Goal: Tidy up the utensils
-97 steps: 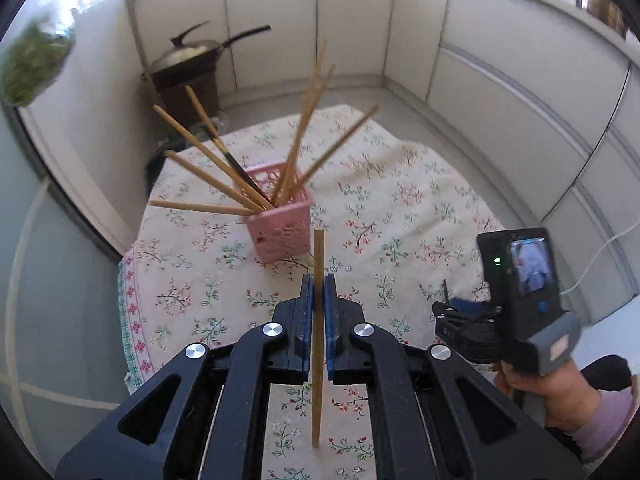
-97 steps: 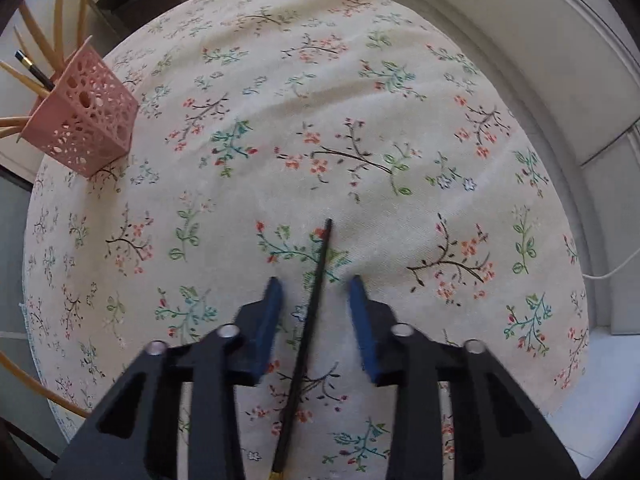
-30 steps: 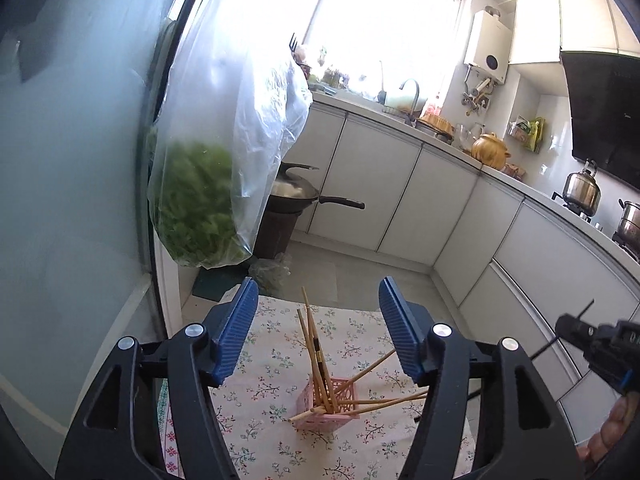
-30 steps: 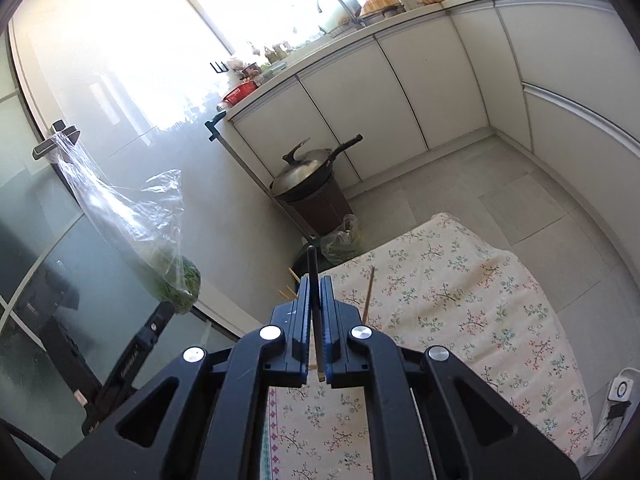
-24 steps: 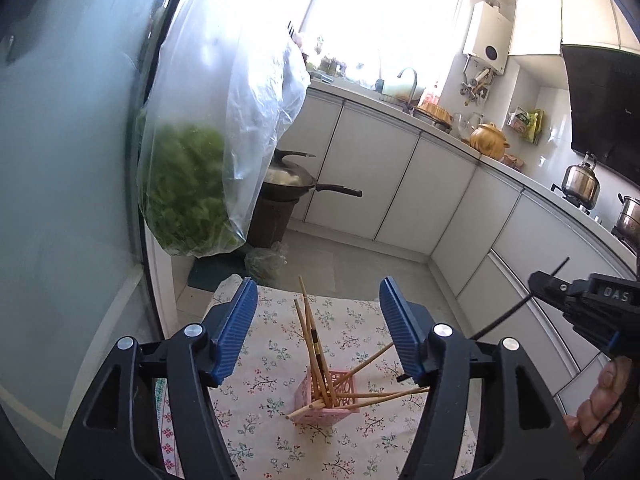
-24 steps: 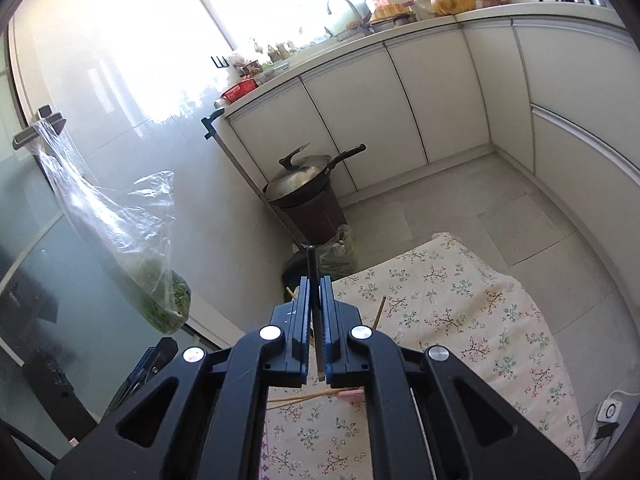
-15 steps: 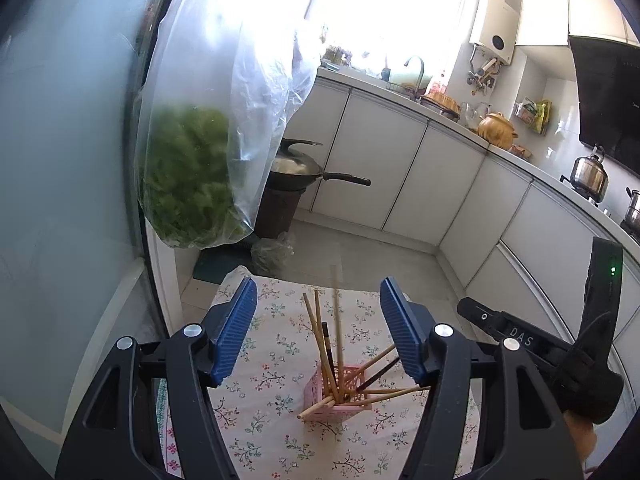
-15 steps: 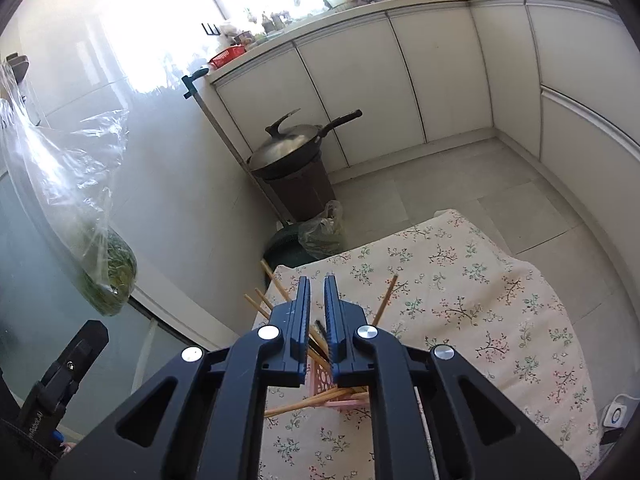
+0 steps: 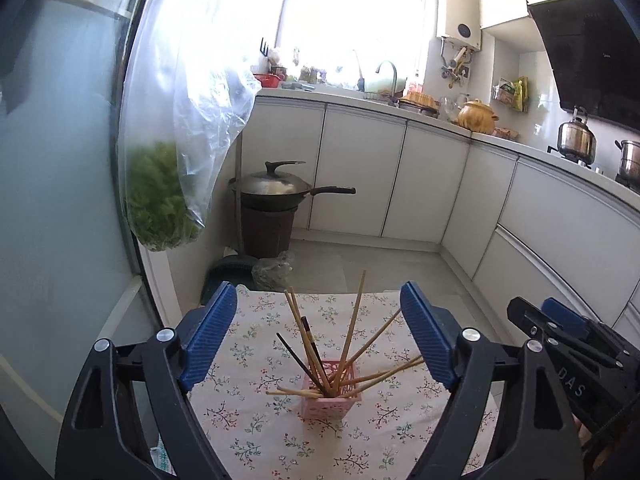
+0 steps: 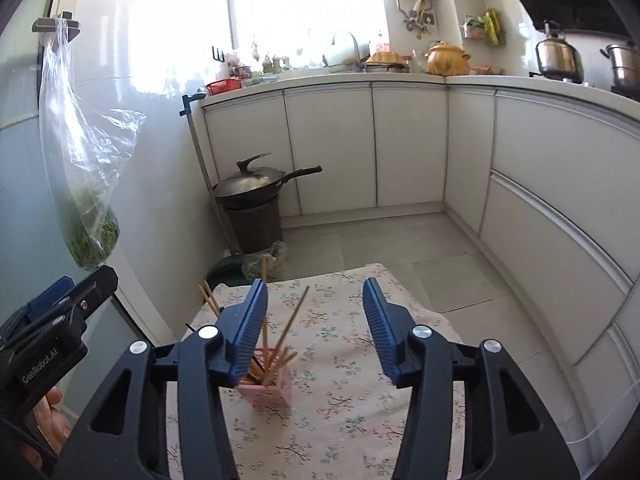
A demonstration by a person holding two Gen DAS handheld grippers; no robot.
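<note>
Chopsticks (image 9: 320, 356) all sit fanned out in the pink holder (image 9: 330, 398), which stands on the floral cloth (image 9: 256, 412) over the bench. Both jaws are opening with nothing between them: the left hand-held gripper (image 9: 316, 340) is spread wide above the holder, and the right hand-held gripper (image 10: 314, 332) hangs just above it, its left pad right beside a stick or two. Looks like the cloth is bare of loose utensils, so the job seems about done. Main risk from here: that holder looks light and top-heavy with sticks leaning every way, so a pad clipping one on the way out could tip the lot over.
</note>
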